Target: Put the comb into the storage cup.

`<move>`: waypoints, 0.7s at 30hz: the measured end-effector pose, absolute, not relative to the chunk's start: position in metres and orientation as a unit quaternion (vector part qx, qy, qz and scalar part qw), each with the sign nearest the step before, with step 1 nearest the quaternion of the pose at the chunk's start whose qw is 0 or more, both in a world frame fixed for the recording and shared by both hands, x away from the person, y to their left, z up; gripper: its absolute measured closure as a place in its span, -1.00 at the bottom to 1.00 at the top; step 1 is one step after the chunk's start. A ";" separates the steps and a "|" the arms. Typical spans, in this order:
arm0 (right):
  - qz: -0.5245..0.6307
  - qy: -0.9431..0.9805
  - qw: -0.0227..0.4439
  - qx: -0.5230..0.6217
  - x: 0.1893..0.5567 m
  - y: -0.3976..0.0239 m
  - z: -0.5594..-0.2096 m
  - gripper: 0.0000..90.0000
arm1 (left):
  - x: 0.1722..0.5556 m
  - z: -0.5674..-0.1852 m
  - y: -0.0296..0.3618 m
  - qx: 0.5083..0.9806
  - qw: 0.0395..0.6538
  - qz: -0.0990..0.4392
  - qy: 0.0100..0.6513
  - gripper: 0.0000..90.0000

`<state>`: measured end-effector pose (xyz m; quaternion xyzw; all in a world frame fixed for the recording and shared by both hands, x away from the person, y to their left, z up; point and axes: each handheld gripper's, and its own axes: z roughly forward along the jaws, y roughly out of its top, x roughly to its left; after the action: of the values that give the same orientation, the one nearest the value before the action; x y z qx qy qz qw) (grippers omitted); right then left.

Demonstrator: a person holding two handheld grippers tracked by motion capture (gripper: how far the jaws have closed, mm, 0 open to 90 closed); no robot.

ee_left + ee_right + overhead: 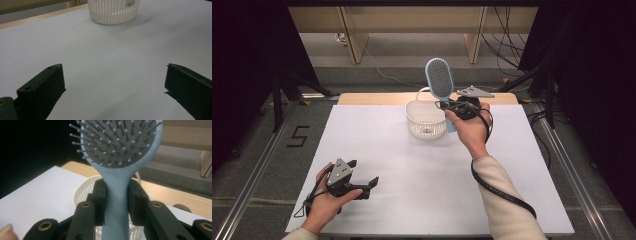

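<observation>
Right gripper (pixel 451 107): clenched on the handle of the hairbrush (pixel 440 77), both jaws pressed against the handle's sides; held by the right hand (pixel 472 129) at about 1 o'clock from the table's middle.
Hairbrush: pale blue, upright, bristled head at 12 o'clock above the jaws, handle reaching down just beside the basket.
Basket (pixel 426 120): white, ribbed, on the white table (pixel 422 185), at 12 o'clock from its middle.
Left gripper (pixel 364 180): released, jaws wide apart, nothing between them; low over the table at 8 o'clock, aimed toward the basket.
</observation>
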<state>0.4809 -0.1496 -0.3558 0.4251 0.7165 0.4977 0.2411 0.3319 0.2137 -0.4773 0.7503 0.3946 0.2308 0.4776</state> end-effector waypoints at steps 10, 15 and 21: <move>0.497 0.717 0.243 0.423 0.483 -0.146 -0.355 0.58 | 0.332 -0.477 0.213 0.750 0.477 0.231 0.395 -0.95; 0.497 0.716 0.244 0.426 0.486 -0.147 -0.355 0.58 | 0.332 -0.477 0.214 0.750 0.478 0.231 0.394 -0.95; 0.501 0.712 0.245 0.427 0.487 -0.146 -0.355 0.58 | 0.332 -0.477 0.213 0.750 0.478 0.231 0.395 -0.95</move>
<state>0.4872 -0.1463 -0.3554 0.4271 0.7119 0.5009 0.2447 0.3319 0.2133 -0.4772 0.7501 0.3950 0.2306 0.4776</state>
